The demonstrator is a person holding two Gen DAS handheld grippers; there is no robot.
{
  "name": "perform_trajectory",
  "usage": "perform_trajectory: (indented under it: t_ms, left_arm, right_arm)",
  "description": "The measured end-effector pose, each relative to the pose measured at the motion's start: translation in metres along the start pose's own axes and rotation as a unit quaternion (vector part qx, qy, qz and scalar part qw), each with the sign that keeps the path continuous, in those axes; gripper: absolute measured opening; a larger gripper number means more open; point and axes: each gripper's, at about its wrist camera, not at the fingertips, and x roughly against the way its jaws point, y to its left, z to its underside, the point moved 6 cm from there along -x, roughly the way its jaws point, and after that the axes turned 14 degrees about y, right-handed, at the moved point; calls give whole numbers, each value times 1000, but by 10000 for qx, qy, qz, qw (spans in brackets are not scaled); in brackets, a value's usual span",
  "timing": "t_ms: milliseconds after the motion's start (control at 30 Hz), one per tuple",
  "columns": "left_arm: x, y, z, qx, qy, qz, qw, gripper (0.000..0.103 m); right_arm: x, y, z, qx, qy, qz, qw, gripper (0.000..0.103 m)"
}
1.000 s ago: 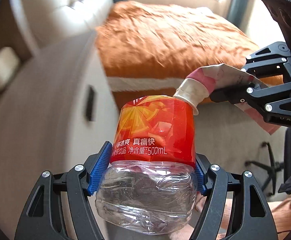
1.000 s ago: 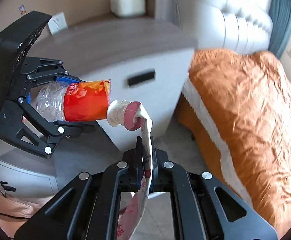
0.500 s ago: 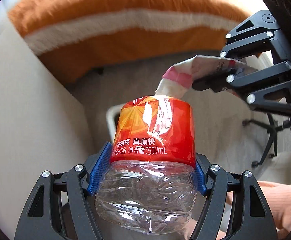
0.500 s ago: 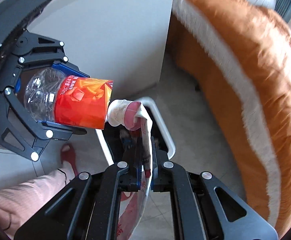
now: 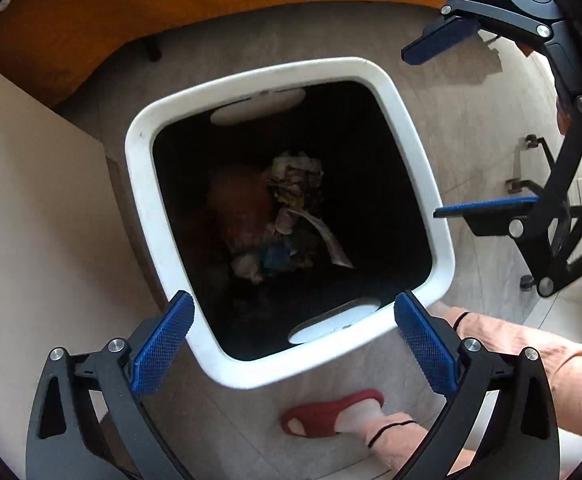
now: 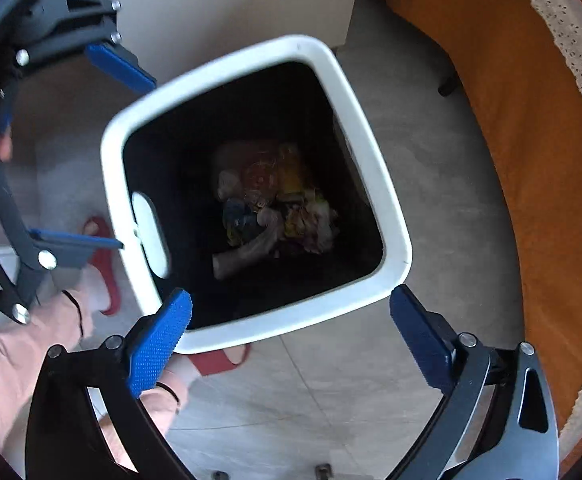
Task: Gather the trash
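On the tiled floor, trash (image 5: pixel 287 216) lies binned below both wide-spread, empty grippers (image 5: pixel 291 344) (image 6: pixel 287 332).

Floor (image 5: pixel 475 136): grey tile, beneath you. Landmark: white-rimmed bin (image 5: pixel 419 140), standing upright on the tile, with mixed litter (image 5: pixel 291 216) in its dark interior. On the near side of the bin, your red slippers (image 5: pixel 331 416) rest on the floor, one partly hidden by the rim in the right wrist view. Beyond the bin, a dark bed leg (image 5: pixel 153 46) stands on the tile. To the bin's right in the left wrist view, black chair-base legs (image 5: pixel 531 168) touch the floor.
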Motion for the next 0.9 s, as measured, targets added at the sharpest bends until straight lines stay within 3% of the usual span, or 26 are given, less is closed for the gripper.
perform_trajectory:
  t_ms: [400,533,600,700,767,900]
  left_arm:
    - [51,-3,18,254,-320,68,9991,98]
    - [87,-7,27,482,-556,-8,9973,98]
    - [104,-6,32,697,-608,-218,9955,98]
    - [138,-4,43,1154,-951,-86,9887,98]
    - [160,-4,52,1411,-1159,-78,9832,98]
    - [210,-3,77,2053,-1572,-759,9630,98]
  right_arm:
    - [32,15,10,65,-135,27,9999,99]
    - [74,21,17,-139,-391,55,9991,99]
    - [93,23,21,-262,-530,96,9982,99]
    - [125,25,33,-552,-776,43,9954,99]
    - [149,27,41,-761,-1009,246,9917,99]
    - [198,29,54,-1228,-1428,466,9810,99]
